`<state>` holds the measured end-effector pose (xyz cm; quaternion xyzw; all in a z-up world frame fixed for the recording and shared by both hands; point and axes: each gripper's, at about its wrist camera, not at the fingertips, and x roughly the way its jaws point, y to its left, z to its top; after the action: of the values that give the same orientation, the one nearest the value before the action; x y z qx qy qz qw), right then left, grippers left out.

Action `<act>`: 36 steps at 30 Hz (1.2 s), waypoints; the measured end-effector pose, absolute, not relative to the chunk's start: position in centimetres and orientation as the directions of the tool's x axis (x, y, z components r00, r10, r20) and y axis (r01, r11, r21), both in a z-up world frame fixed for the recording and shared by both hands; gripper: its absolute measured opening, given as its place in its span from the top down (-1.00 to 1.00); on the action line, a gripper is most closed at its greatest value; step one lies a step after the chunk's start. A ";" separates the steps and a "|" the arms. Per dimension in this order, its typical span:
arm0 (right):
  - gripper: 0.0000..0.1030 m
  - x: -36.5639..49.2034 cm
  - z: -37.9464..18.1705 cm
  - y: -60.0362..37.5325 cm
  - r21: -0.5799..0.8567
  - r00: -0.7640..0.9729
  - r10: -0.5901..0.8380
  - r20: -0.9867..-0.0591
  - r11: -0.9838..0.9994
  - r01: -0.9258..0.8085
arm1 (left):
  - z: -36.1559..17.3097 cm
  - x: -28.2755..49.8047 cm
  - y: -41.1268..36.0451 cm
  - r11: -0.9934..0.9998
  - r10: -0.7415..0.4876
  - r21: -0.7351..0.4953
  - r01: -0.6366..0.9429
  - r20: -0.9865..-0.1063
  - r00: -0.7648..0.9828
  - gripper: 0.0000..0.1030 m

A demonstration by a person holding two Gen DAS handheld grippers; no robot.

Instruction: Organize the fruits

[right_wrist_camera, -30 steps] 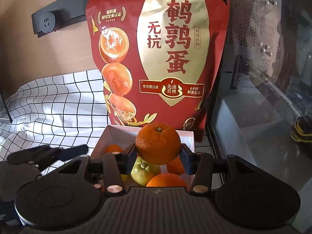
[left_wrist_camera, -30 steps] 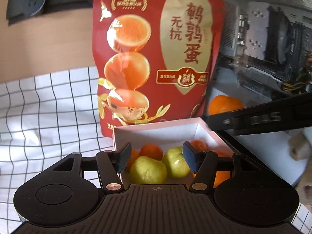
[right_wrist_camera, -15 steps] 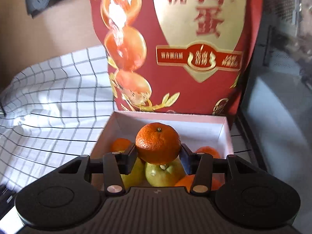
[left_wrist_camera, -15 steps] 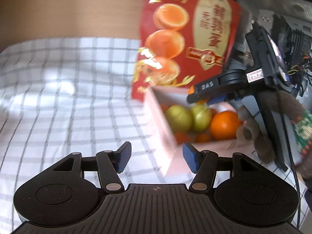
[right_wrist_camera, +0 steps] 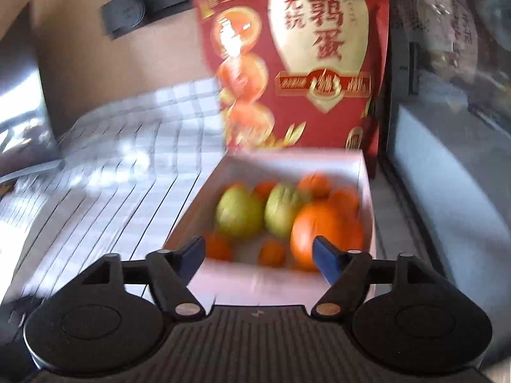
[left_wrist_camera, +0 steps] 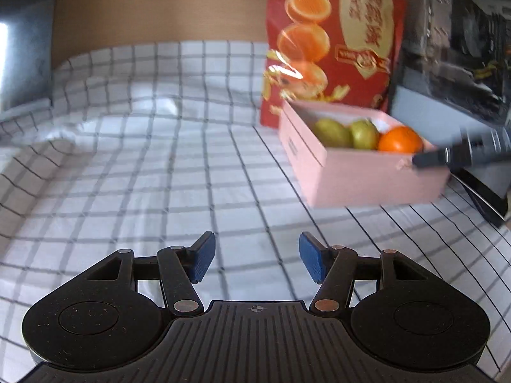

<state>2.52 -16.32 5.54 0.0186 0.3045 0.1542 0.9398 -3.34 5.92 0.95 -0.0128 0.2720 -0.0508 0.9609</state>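
Right gripper [right_wrist_camera: 258,257]: jaws spread, just been opening, nothing pinched; blue pads sit either side of the near wall of the pale pink cardboard box [right_wrist_camera: 255,282]. View is motion-blurred. Big round orange mandarin [right_wrist_camera: 322,234] lies loose in the box at its near right corner, just beyond the right pad, touching neither pad. Beside it two yellow-green pear-like fruits [right_wrist_camera: 239,212], side by side, and several smaller orange fruits [right_wrist_camera: 271,252] around them, all inside the box.

Left gripper [left_wrist_camera: 255,261]: jaws spread, empty, over the white black-checked cloth [left_wrist_camera: 159,159] covering the bench, well apart from the box. From this view the box is off to the right, with a dark finger of the right gripper at its right edge.

Tall red-and-gold foil snack bag [right_wrist_camera: 303,63] stands upright just behind the box. Dark glass-sided case [left_wrist_camera: 453,57] to the right of it.
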 end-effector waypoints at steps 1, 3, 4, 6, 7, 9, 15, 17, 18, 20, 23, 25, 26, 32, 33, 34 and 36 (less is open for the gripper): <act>-0.51 1.4 4.7 -16.1 0.108 0.763 0.296 -0.574 0.951 -0.288 | 0.6 -3.3 5.4 0.994 -0.111 -0.050 0.100 -0.530 0.841 -0.23; -0.51 0.2 2.6 -15.3 0.071 0.749 0.290 -0.596 0.948 -0.310 | -0.2 -2.9 4.2 0.992 -0.116 -0.031 0.120 -0.566 0.816 -0.28; -0.51 0.0 1.7 -14.9 0.064 0.738 0.286 -0.611 0.947 -0.315 | -0.2 -2.9 3.6 0.992 -0.108 -0.010 0.125 -0.565 0.818 -0.25; -0.51 0.1 0.3 -14.4 0.057 0.715 0.279 -0.640 0.946 -0.319 | -0.3 -2.7 3.0 0.990 -0.121 -0.010 0.140 -0.571 0.812 -0.29; -0.51 0.4 -0.4 -14.2 0.046 0.712 0.264 -0.651 0.950 -0.310 | -0.3 -2.5 2.7 0.990 -0.114 -0.003 0.138 -0.573 0.811 -0.29; -0.52 0.7 -1.3 -13.9 -0.003 0.744 0.214 -0.633 0.961 -0.278 | -0.3 -2.2 2.4 0.990 -0.107 0.014 0.140 -0.577 0.810 -0.33; -0.80 2.0 -1.6 -14.4 0.002 0.754 0.172 -0.634 0.975 -0.221 | -0.3 -0.6 2.8 0.993 -0.098 -0.002 0.119 -0.577 0.811 -0.36; -0.90 2.0 -1.6 -14.5 0.004 0.751 0.167 -0.639 0.977 -0.214 | -0.3 -0.4 2.5 0.995 -0.079 0.010 0.104 -0.577 0.813 -0.36; -0.93 2.1 -1.6 -14.6 0.007 0.750 0.169 -0.639 0.977 -0.214 | -0.3 -0.4 2.5 0.995 -0.077 0.007 0.099 -0.576 0.814 -0.37; -0.97 2.1 -2.0 -14.8 0.001 0.765 0.169 -0.622 0.977 -0.215 | -0.3 -0.3 2.6 0.996 -0.076 -0.002 0.092 -0.575 0.814 -0.37; -0.99 2.1 -2.4 -15.4 0.008 0.787 0.154 -0.598 0.983 -0.186 | -0.3 -0.3 2.4 0.996 -0.065 0.006 0.084 -0.576 0.815 -0.37; -1.00 2.2 -2.3 -15.6 0.007 0.791 0.132 -0.598 0.987 -0.159 | -0.3 -0.2 2.2 0.996 -0.052 0.026 0.081 -0.577 0.815 -0.41; -1.00 2.2 -2.3 -15.7 0.007 0.791 0.130 -0.598 0.988 -0.157 | -0.3 -0.2 2.2 0.996 -0.052 0.024 0.080 -0.577 0.815 -0.41; -1.00 2.2 -2.2 -15.8 0.007 0.791 0.130 -0.598 0.988 -0.157 | -0.3 0.0 2.4 0.997 -0.054 0.019 0.080 -0.578 0.814 -0.42; -1.00 2.2 -2.2 -15.8 0.007 0.791 0.130 -0.598 0.988 -0.157 | -0.3 0.0 2.4 0.997 -0.057 0.016 0.081 -0.578 0.814 -0.42; -1.00 2.2 -2.2 -15.8 0.007 0.791 0.130 -0.598 0.988 -0.157 | -0.4 0.0 2.5 0.997 -0.059 0.013 0.082 -0.578 0.814 -0.41; -1.00 2.2 -2.2 -15.8 0.007 0.791 0.130 -0.598 0.988 -0.157 | -0.3 0.0 2.5 0.997 -0.060 0.013 0.082 -0.578 0.814 -0.42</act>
<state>2.21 -15.76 -2.24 -0.0213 0.3144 0.0759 0.9460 0.01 2.48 -0.34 0.0187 0.3028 -0.0373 0.9521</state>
